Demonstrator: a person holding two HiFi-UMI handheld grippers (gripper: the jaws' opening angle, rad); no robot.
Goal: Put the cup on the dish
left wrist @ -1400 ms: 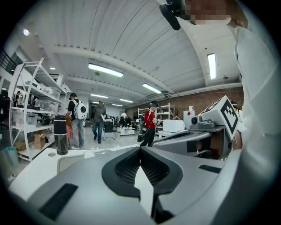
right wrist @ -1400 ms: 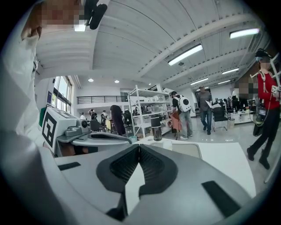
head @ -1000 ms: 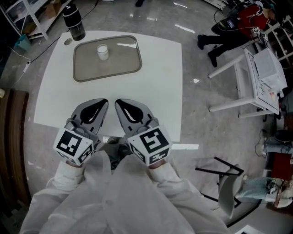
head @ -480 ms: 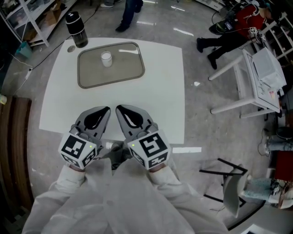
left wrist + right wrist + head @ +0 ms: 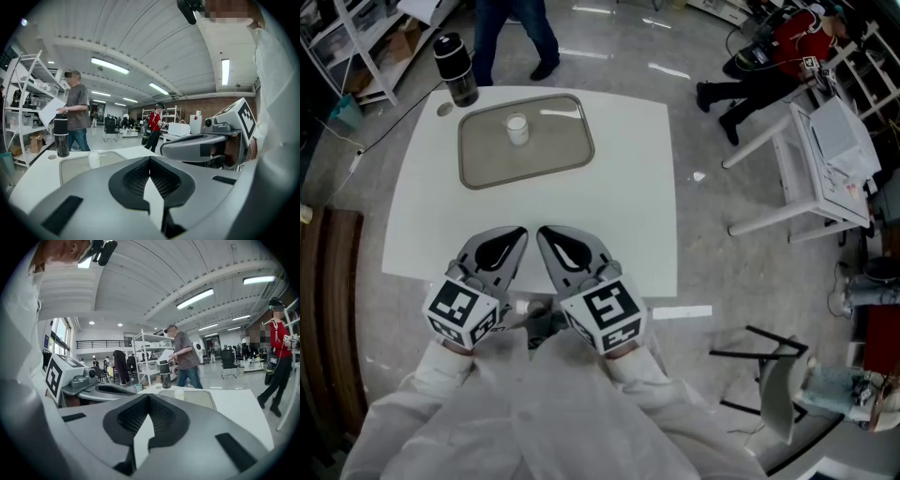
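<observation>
The left tool (image 5: pixel 517 232) has its jaws pressed together with nothing between them, and the right tool (image 5: pixel 546 233) looks the same: shut and empty. Both sit side by side at the edge of the worktop (image 5: pixel 619 206) farthest from the dish (image 5: pixel 562 155), close against the person's body and well apart from it, pointing toward it.

The cup (image 5: pixel 517 128) stands upright inside the dish, toward its far-left part, so as things lie the task looks already met.

The cup is small and pale, probably light and thin-walled. It would likely tip at a nudge and dent under a hard squeeze. A gentle pinch across its side wall, about halfway up, seems the safest hold. Whether it holds anything cannot be told.

The dish is a shallow grey tray with rounded corners, and the cup is all that lies in it. Just beyond its far-left corner stands a dark bottle (image 5: pixel 456 70). Past that, off the worktop, a person (image 5: pixel 511 37) is on the floor.
</observation>
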